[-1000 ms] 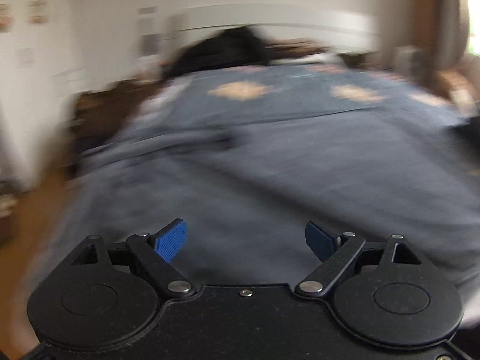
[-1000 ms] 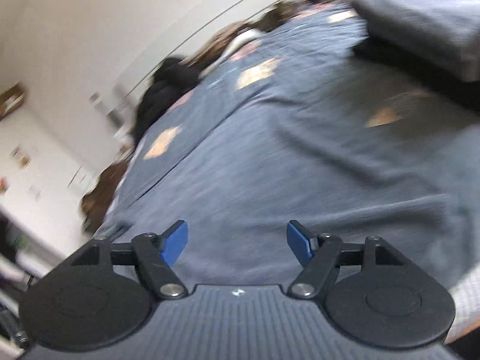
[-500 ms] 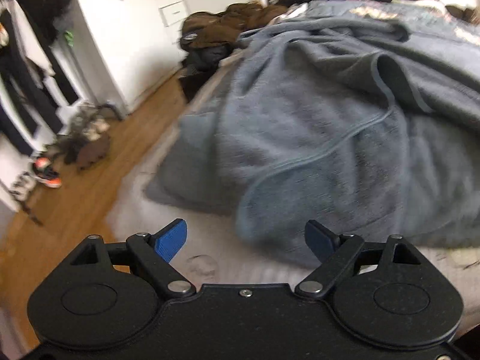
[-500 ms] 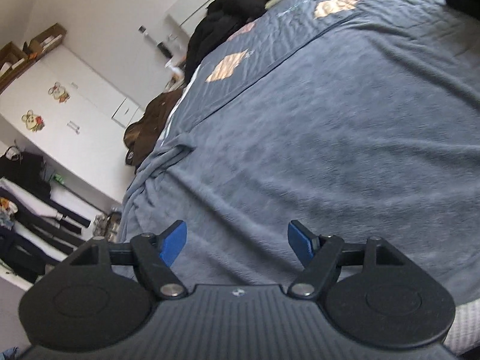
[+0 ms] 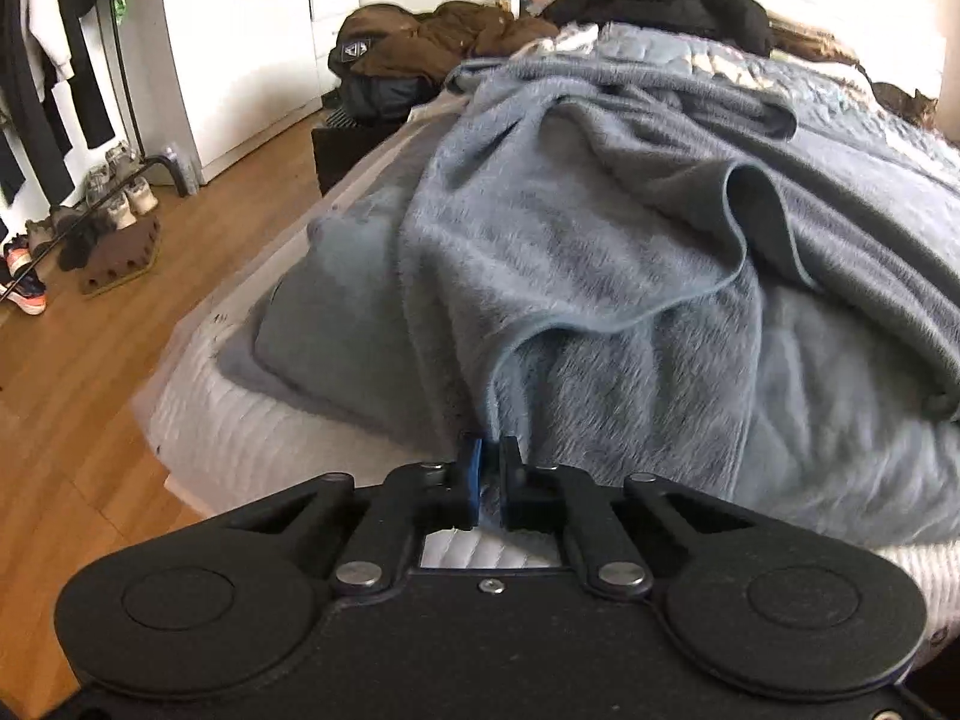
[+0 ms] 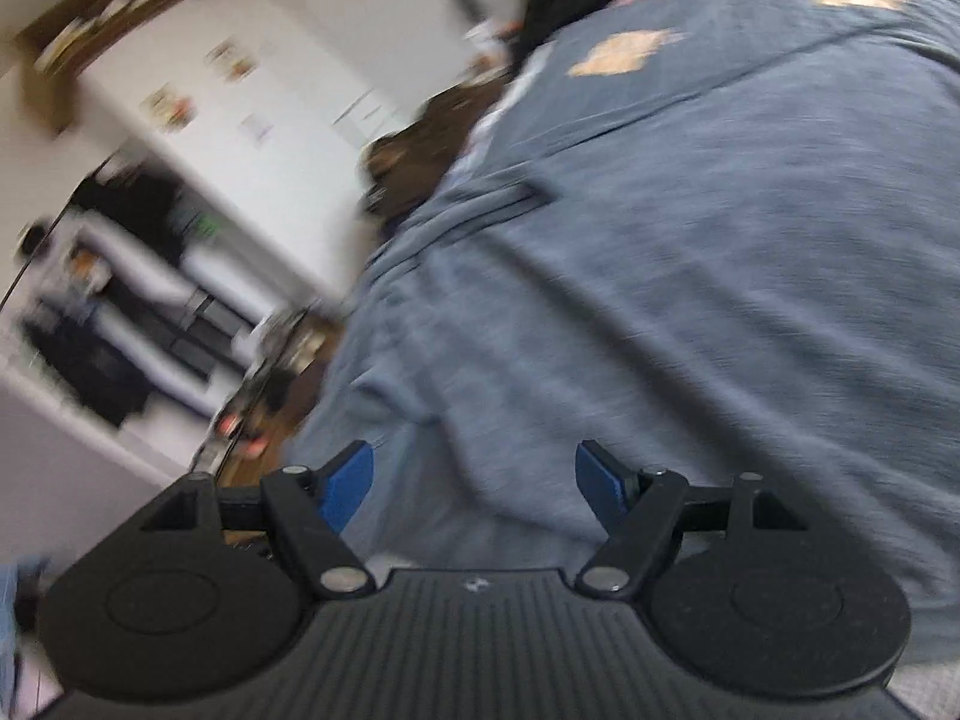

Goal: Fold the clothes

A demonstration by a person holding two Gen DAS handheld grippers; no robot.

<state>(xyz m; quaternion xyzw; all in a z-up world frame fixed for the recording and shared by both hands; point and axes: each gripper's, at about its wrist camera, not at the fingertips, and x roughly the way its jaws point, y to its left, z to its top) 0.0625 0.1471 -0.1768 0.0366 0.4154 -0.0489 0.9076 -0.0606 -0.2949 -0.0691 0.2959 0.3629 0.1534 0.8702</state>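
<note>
Nearest, item one: my left tongs (image 5: 491, 468), black frame with blue pads, jaws closing almost to a slit on the near hem of the fluffy blue-grey fleece blanket (image 5: 600, 276); a sliver of pile shows between the pads, so I judge the corner pinched.

Item two: my right tongs (image 6: 474, 480), same make, jaws wide with nothing between them, hovering over the blanket's broad face (image 6: 690, 330) in a blurred view.

Item three: the blanket itself, heaped in loose rolls along the near edge of the white quilted mattress (image 5: 198, 420), one hemmed fold doubled back on top, the rest spread up the bed.

Item four: beyond it, a slate-blue quilted bedspread with tan patches (image 6: 636, 54), with dark clothes piled at the head end.

Item five: farthest, a brown jacket heap (image 5: 444, 36), a rack of hanging garments (image 5: 36, 60) and shoes on the wooden floor (image 5: 90, 360).

Risks noted: the left pinch looks shallow, close to the hem, so a brisk lift may let the thick pile slip free. The bunched rolls may drag up together and spoil the fold. The overhanging corner could slide toward the floor.
</note>
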